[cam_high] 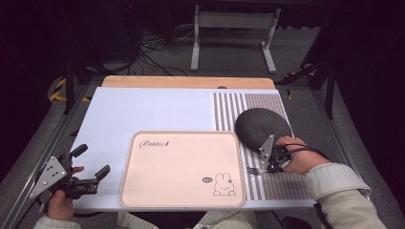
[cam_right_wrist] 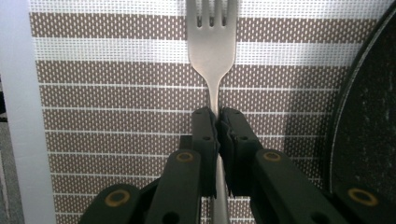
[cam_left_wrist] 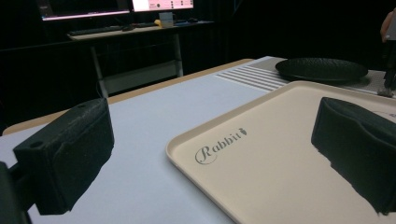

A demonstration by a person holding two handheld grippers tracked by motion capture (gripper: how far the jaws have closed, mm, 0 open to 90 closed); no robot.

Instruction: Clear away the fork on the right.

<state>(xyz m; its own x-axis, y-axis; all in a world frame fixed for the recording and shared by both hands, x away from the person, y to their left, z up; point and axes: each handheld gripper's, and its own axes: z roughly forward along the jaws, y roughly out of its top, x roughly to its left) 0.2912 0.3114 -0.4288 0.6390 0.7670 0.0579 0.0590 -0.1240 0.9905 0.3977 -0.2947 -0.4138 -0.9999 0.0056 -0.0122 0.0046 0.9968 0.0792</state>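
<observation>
R gripper (cam_right_wrist: 217,123) fingers clamped on fork (cam_right_wrist: 212,42) handle over striped mat (cam_right_wrist: 116,107), beside dark plate (cam_high: 261,126), L gripper (cam_high: 90,164) fingers wide apart, empty, near pink tray (cam_high: 181,167) on tabletop (cam_high: 143,109)

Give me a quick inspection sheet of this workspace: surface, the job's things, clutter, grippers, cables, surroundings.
Surface: pale blue table with a wooden far edge; striped placemat on its right side.
Job's things: beige rabbit tray in the near middle, with nothing on it; dark plate on the placemat; fork held just over the placemat.
Clutter: nothing seen.
Grippers: left gripper open, at the tray's left; right gripper shut on the fork's handle.
Cables: tangle on the floor beyond the table.
Surroundings: dark room, white desk frame, monitors.
</observation>
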